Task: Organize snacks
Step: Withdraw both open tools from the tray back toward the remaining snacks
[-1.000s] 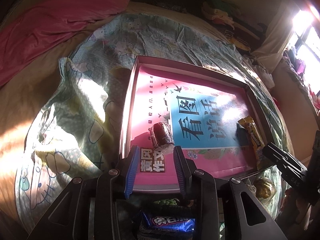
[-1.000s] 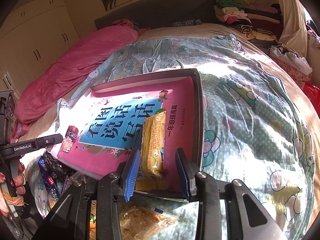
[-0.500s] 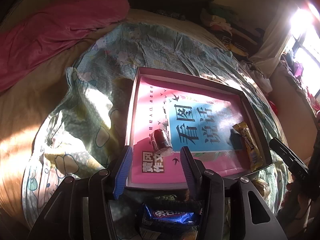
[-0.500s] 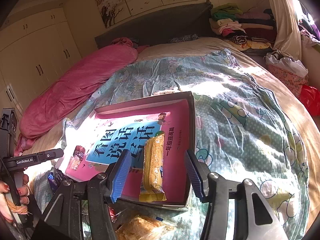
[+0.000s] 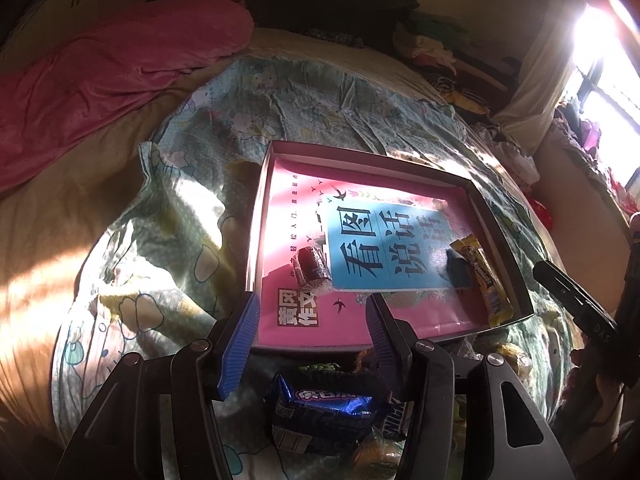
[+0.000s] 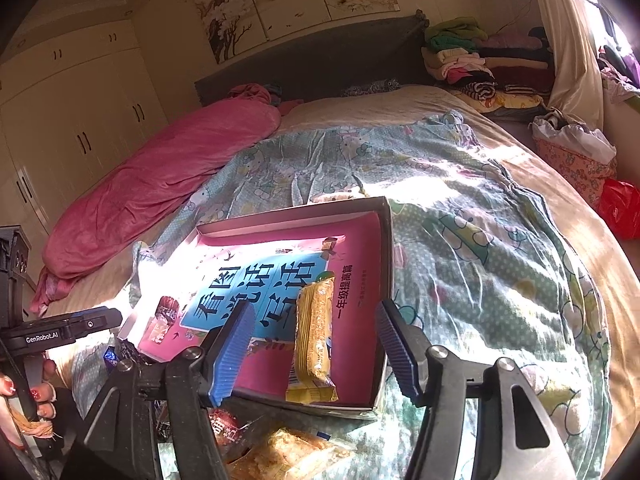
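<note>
A shallow box (image 5: 500,240) lined with a pink and blue book lies on the bed. Inside it, a dark red wrapped snack (image 5: 310,266) rests near the left side and a yellow snack bar (image 5: 486,276) along the right side. My left gripper (image 5: 310,340) hovers at the box's near edge, its jaws opening with nothing between the pads. In the right wrist view, my right gripper (image 6: 315,350) hangs above the near end of the yellow snack bar (image 6: 314,340). Its jaws are opening and the pads stand well apart from the wrapper. The left gripper (image 6: 60,332) shows at the left edge.
Loose snacks lie in front of the box: a blue cookie pack (image 5: 320,404), a Snickers bar (image 5: 396,420), a crinkly yellow packet (image 6: 288,452). A pink quilt (image 6: 160,184) lies along the left of the bed and folded clothes (image 6: 472,60) are stacked at the head.
Both grippers' jaws have spread wider and both have drawn back and upward from the box. The dark red snack and the yellow bar stay lying in the box.
</note>
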A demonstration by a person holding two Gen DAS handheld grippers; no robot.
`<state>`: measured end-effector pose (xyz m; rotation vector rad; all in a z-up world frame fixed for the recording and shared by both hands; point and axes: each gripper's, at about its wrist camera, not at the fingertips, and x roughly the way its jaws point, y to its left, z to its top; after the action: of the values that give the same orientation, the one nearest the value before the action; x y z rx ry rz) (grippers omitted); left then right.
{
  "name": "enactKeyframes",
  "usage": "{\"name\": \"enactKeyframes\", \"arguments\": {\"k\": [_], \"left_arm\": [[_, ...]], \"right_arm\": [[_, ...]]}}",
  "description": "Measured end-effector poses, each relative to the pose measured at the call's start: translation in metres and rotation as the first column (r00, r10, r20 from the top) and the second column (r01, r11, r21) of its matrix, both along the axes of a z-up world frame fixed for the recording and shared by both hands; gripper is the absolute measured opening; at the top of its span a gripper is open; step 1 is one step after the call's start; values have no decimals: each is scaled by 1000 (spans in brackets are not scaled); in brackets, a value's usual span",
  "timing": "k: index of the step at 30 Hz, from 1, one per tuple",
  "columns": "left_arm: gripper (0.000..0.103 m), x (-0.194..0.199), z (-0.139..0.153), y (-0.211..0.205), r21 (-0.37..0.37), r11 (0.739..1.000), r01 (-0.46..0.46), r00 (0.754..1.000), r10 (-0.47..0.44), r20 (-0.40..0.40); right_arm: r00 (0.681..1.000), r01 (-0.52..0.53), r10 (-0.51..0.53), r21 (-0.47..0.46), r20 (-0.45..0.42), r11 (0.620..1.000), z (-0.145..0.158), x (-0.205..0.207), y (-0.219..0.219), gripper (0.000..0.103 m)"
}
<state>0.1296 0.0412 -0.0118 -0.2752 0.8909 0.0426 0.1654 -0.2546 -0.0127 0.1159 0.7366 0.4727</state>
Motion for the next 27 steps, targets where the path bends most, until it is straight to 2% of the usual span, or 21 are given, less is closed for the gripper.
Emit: {"name": "enactKeyframes", "arguments": {"k": [16, 24, 27], "left_arm": [[68, -23, 9, -12, 36, 999, 30, 999, -31, 25], [69, -30, 12, -15, 41, 998, 39, 999, -40, 30], [69, -36, 16, -19, 49, 997, 52, 997, -55, 57]], "right_arm": [[999, 8, -9, 12, 38, 1000, 11, -19, -5, 68], [998, -1, -1, 24, 55, 1000, 16, -29, -5, 74], [998, -8, 6, 33, 61, 999, 17, -34, -5, 76]]}}
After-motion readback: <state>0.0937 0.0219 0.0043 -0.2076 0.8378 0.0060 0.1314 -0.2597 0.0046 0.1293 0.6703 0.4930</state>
